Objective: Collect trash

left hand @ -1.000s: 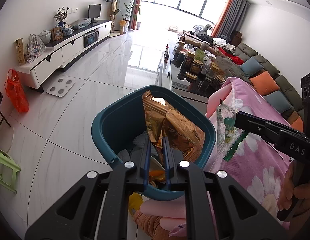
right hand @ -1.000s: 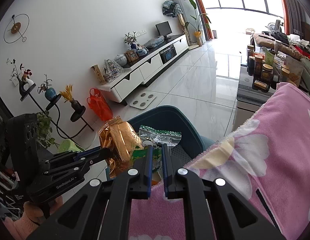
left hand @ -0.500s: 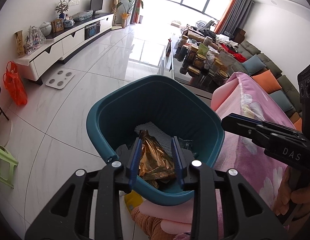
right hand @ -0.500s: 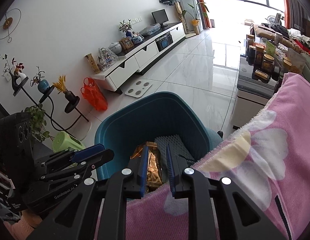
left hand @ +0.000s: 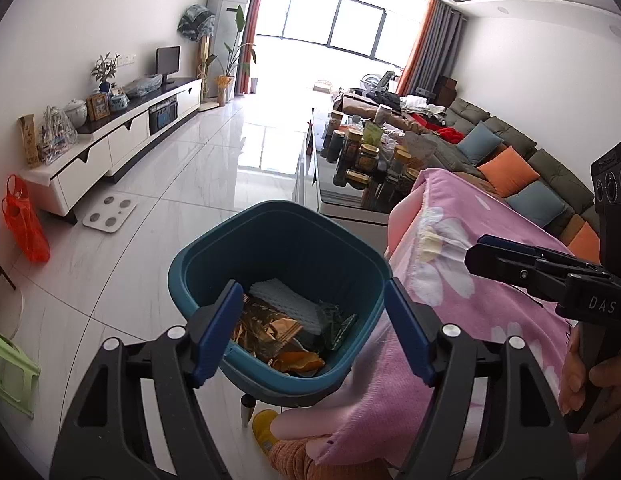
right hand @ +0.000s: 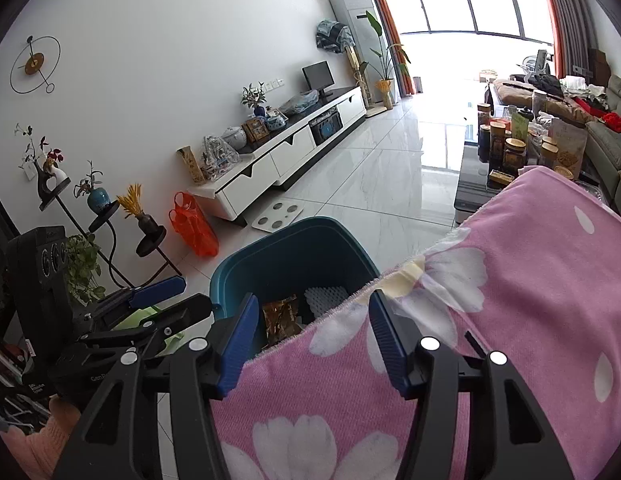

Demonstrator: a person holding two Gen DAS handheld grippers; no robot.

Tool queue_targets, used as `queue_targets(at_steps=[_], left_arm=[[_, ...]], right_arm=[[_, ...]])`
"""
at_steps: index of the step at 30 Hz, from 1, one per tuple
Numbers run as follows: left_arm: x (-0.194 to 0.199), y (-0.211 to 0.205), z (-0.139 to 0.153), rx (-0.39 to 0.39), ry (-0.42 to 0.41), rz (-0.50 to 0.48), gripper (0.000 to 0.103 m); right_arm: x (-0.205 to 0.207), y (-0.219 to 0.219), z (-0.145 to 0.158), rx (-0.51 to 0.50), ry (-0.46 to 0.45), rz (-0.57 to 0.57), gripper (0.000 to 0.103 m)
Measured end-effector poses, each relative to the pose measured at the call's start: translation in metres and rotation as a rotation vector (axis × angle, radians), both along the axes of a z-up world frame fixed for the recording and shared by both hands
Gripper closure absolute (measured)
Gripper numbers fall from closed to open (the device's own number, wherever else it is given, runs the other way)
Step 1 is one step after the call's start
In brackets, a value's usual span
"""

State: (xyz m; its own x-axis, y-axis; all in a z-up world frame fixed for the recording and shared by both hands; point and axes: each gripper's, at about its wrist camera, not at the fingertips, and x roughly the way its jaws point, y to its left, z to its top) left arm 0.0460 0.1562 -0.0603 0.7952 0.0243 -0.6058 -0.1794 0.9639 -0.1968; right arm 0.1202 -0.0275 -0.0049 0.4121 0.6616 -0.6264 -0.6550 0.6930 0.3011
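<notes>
A teal trash bin [left hand: 278, 232] [right hand: 294, 248] stands on the floor beside a table under a pink flowered cloth [left hand: 482, 304] [right hand: 530, 280]. Inside it lie a golden snack wrapper [left hand: 266, 328] [right hand: 280, 312], a white foam sheet [left hand: 286, 304] [right hand: 324, 298], a small green packet [left hand: 338, 326] and an orange scrap [left hand: 298, 362]. My left gripper [left hand: 310, 328] hovers over the bin's near rim, its jaws opening with nothing between them. My right gripper [right hand: 310, 340] hangs above the cloth's edge, its jaws opening too and empty; it also shows in the left wrist view [left hand: 510, 260].
A coffee table [left hand: 350, 196] crowded with jars stands beyond the bin. A white TV cabinet [left hand: 122, 140] runs along the left wall, with an orange bag [left hand: 24, 224] and a bathroom scale [left hand: 110, 216] on the floor. A sofa [left hand: 522, 172] with cushions lies to the right.
Both grippers went from shut on trash to open. The golden wrapper and the green packet dropped into the bin. Both hands drew back a little from the bin.
</notes>
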Motion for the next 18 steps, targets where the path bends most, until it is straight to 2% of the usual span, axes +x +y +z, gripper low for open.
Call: queue_targets(at_steps=[4,6,7,9,18], left_arm=[[-0.018,-0.027,0.019,0.037,-0.07,-0.056,0.009],[-0.025,-0.043,0.024,0.052,-0.098,-0.083,0.006],[-0.028,-0.052,0.026,0.055,-0.106,-0.1,0.006],[-0.032,-0.069,0.028,0.059,-0.123,-0.132,0.006],[-0.038,-0.151,0.032,0.044,-0.186,-0.279,0.006]], right_arm=[[-0.022,-0.033,0.009,0.007,-0.072,-0.049,0.029],[-0.034,-0.051,0.012,0.014,-0.098,-0.083,0.024],[-0.039,-0.06,0.013,0.014,-0.115,-0.103,0.023],[-0.052,-0.079,0.015,0.01,-0.156,-0.148,0.013],[-0.107,-0.171,0.009,-0.011,-0.272,-0.401,0.007]])
